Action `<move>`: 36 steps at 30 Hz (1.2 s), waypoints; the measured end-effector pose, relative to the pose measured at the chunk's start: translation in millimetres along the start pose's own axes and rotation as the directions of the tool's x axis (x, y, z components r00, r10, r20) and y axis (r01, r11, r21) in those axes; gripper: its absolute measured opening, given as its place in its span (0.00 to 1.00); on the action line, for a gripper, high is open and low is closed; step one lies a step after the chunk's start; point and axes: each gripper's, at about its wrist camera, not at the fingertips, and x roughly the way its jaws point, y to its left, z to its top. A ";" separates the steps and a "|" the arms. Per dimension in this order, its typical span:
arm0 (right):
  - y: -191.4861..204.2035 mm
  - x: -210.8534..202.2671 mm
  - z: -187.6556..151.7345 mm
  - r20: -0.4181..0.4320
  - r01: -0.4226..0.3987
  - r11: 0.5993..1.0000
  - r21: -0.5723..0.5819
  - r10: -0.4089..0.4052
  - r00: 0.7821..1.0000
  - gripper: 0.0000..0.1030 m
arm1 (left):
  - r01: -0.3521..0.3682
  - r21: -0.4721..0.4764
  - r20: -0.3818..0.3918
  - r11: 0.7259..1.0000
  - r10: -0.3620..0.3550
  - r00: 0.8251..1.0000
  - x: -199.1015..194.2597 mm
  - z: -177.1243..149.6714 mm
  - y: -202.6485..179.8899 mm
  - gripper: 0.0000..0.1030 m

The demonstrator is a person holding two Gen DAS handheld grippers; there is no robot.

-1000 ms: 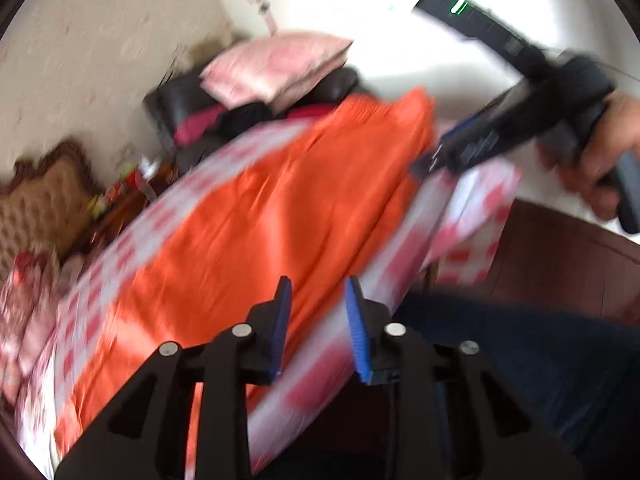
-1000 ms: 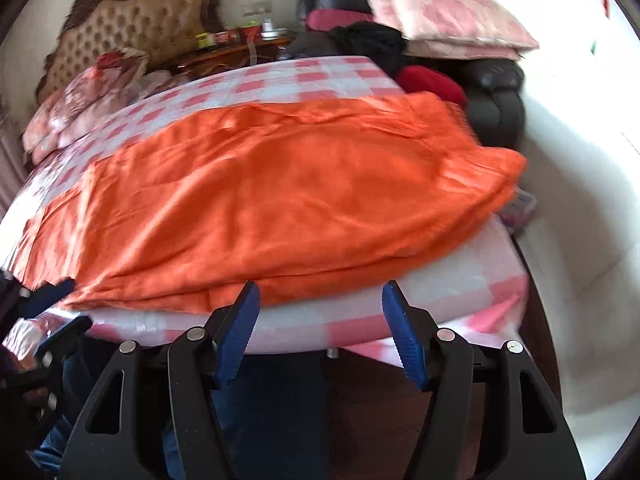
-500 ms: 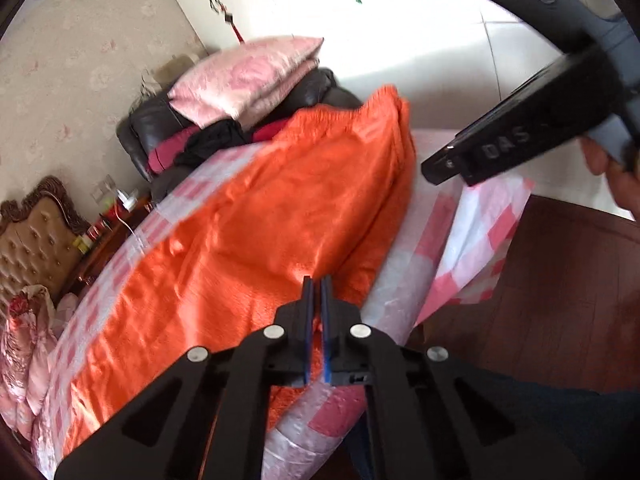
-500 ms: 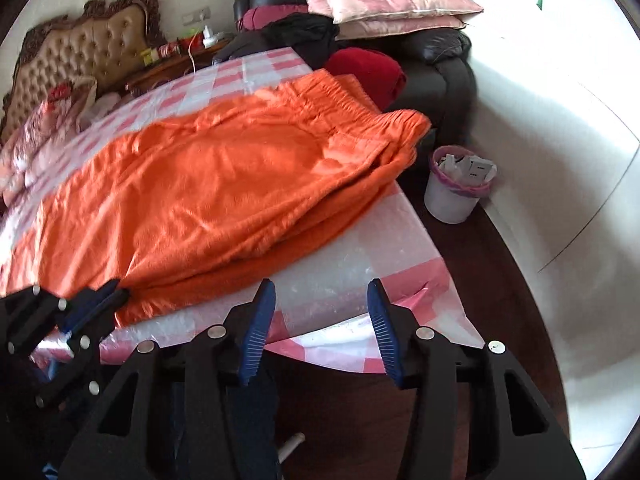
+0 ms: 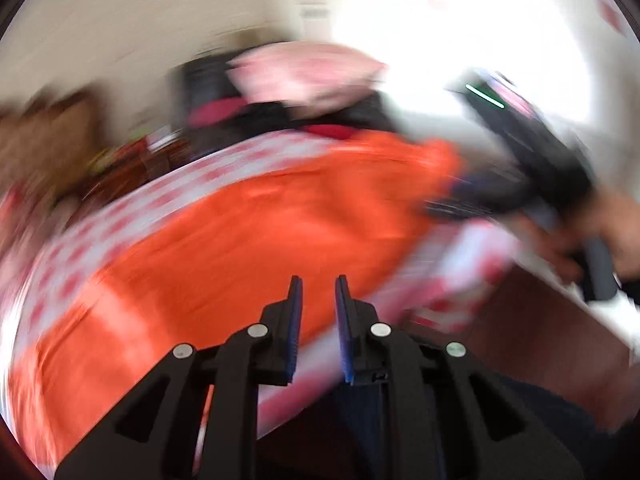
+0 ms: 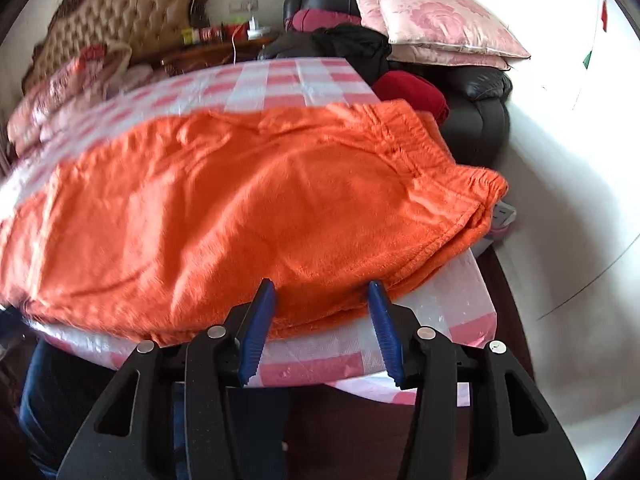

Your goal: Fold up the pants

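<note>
Orange fleece pants [image 6: 248,200] lie folded lengthwise on a table with a pink-and-white checked cloth [image 6: 304,80], waistband at the right end. My right gripper [image 6: 322,286] is open and empty, its fingertips at the pants' near edge by the waist end. In the blurred left wrist view the pants [image 5: 256,240] fill the middle, and my left gripper [image 5: 318,280] is open a narrow gap and empty, just over the near edge of the pants. The right gripper [image 5: 452,196] shows there at the right, held by a hand.
A black leather armchair [image 6: 476,120] with pink pillows [image 6: 432,28] and dark clothes stands behind the table's right end. A padded headboard [image 6: 120,20] and a cluttered wooden side table [image 6: 216,48] are at the back left. The person's legs in blue jeans [image 6: 60,392] are below the table edge.
My left gripper went from open to shut half a second ago and has opened a narrow gap again, moving fast. My right gripper has come closer to the pants' near edge.
</note>
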 end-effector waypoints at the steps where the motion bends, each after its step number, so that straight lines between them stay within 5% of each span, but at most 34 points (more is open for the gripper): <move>1: -0.7 1.1 -2.2 -0.010 0.003 1.000 0.000 -0.003 1.000 0.47 | -0.056 -0.087 -0.009 0.995 0.055 0.998 -5.0 -5.3 26.2 0.17; 3: -1.9 -0.5 -6.1 -0.023 0.011 1.000 -0.001 -0.011 1.000 0.47 | -0.159 -0.223 -0.072 0.962 0.147 0.987 -6.2 -22.9 77.5 0.15; 6: -3.1 -4.9 -9.6 -0.067 0.074 0.997 -0.007 -0.074 0.995 0.47 | -0.242 -0.312 -0.206 0.919 0.183 0.961 0.6 -58.4 121.2 0.15; 10: 9.3 -27.6 4.7 -0.004 0.026 1.000 0.008 -0.026 1.000 0.50 | -0.317 -0.431 -0.222 0.845 0.242 0.945 -20.1 -87.7 162.1 0.28; 14: 70.0 -26.1 38.1 0.038 -0.080 0.994 -0.074 0.083 0.996 0.57 | -0.383 -0.458 -0.196 0.802 0.329 0.924 -34.1 -104.1 204.9 0.45; 16: 111.8 -15.7 56.5 0.045 -0.148 0.981 -0.124 0.155 0.987 0.69 | -0.415 -0.505 -0.223 0.757 0.350 0.910 -43.5 -118.9 237.2 0.45; 21: 199.9 16.6 88.2 -0.004 -0.278 0.943 -0.183 0.282 0.959 0.69 | -0.488 -0.558 -0.269 0.672 0.409 0.872 -89.2 -154.6 289.4 0.49; 24: 259.5 41.5 99.5 -0.051 -0.323 0.908 -0.265 0.321 0.946 0.68 | -0.442 -0.633 -0.246 0.636 0.376 0.893 -115.0 -169.4 316.7 0.38; 27: 289.1 59.3 105.8 -0.054 -0.250 0.915 -0.317 0.246 0.968 0.68 | -0.501 -0.635 -0.283 0.588 0.427 0.859 -134.2 -180.3 332.0 0.38; 31: 292.1 82.0 110.0 -0.090 -0.191 0.940 -0.283 0.172 0.981 0.70 | -0.484 -0.702 -0.278 0.523 0.424 0.862 -156.4 -200.7 353.6 0.37; 33: 293.6 81.6 110.7 -0.085 -0.178 0.940 -0.293 0.160 0.983 0.71 | -0.435 -0.742 -0.245 0.511 0.398 0.884 -167.7 -208.4 355.2 0.36; 35: 294.2 76.6 111.9 -0.068 -0.162 0.947 -0.277 0.149 0.987 0.71 | -0.351 -0.777 -0.179 0.522 0.352 0.919 -175.5 -213.0 353.6 0.36; 36: 293.6 71.1 111.3 -0.064 -0.180 0.949 -0.258 0.170 0.983 0.71 | -0.349 -0.771 -0.175 0.533 0.349 0.920 -177.4 -214.5 350.8 0.36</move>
